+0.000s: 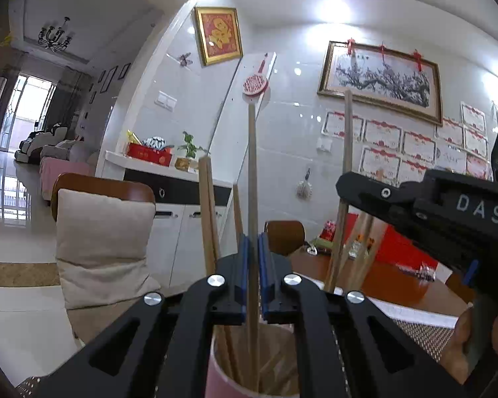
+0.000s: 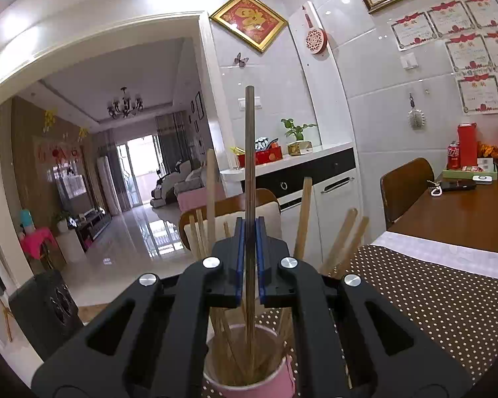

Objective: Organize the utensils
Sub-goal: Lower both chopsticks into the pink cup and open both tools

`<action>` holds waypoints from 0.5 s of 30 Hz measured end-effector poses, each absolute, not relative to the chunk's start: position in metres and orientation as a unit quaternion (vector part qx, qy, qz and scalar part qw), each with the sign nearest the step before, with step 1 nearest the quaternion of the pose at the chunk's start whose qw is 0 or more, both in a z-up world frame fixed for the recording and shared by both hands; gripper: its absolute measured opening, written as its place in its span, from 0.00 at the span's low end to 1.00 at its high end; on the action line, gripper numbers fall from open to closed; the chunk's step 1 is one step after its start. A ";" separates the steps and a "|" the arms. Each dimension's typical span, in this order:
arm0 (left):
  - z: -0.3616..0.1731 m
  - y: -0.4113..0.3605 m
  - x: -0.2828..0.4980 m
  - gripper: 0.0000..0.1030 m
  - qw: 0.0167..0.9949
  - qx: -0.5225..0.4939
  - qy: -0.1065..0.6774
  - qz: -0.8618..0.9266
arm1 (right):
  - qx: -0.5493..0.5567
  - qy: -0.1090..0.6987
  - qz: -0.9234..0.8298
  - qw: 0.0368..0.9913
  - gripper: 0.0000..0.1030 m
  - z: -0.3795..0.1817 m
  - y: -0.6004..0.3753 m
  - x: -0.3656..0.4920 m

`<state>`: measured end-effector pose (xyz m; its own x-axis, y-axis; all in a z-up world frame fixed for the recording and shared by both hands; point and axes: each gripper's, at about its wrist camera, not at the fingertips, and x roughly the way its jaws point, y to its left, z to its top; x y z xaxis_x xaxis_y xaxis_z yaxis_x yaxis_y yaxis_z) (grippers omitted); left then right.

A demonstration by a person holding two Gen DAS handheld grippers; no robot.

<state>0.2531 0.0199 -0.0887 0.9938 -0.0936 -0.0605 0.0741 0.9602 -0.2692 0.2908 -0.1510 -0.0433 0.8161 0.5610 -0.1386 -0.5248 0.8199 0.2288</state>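
While both jaws stand nearly closed, this is what I see from my two wrist cameras:

Left gripper (image 1: pixel 253 255): pinched tight on one pale wooden chopstick (image 1: pixel 251 179), which stands upright between the blue pads (image 1: pixel 244 265) and runs from well above them down past them.

Right gripper (image 2: pixel 249 248): clamped on a darker grey chopstick (image 2: pixel 249 152), also upright, its top far above my fingertips.

Pink cup (image 2: pixel 249 374): directly below and just ahead of my right gripper; the grey chopstick's lower end reaches down into its mouth. In the left view the same cup (image 1: pixel 215 378) sits right under that gripper, with the pale chopstick going down into it.

Other chopsticks (image 2: pixel 303 219): several light wooden ones lean outward from the cup, fanned to either side of my right fingertips.

Right gripper from the left camera: its black body (image 1: pixel 448 212) enters from the right edge, close beside my left one, with part of the person's hand (image 1: pixel 471 338) below it.

Placemat (image 2: pixel 431 308): brown with white dots, under the cup and stretching right of my right gripper.

Wooden table (image 2: pixel 458 212): beyond the mat, right and ahead.

Cushioned chair (image 1: pixel 103 232): ahead, left of my left gripper.
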 end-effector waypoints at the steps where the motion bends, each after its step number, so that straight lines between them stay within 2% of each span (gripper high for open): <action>1: -0.091 0.020 0.250 0.06 0.989 -0.133 0.042 -0.044 | 0.086 0.104 0.286 0.949 0.06 -0.045 -0.151 0.288; 15: -0.103 0.020 0.229 0.07 0.985 -0.113 0.116 -0.053 | 0.055 0.160 0.274 0.947 0.07 -0.075 -0.147 0.262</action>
<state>0.2286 0.0202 -0.1029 0.9675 -0.1307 -0.2164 0.0781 0.9686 -0.2359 0.2618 -0.1473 -0.0750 0.7989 0.5362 -0.2725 -0.5010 0.8439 0.1918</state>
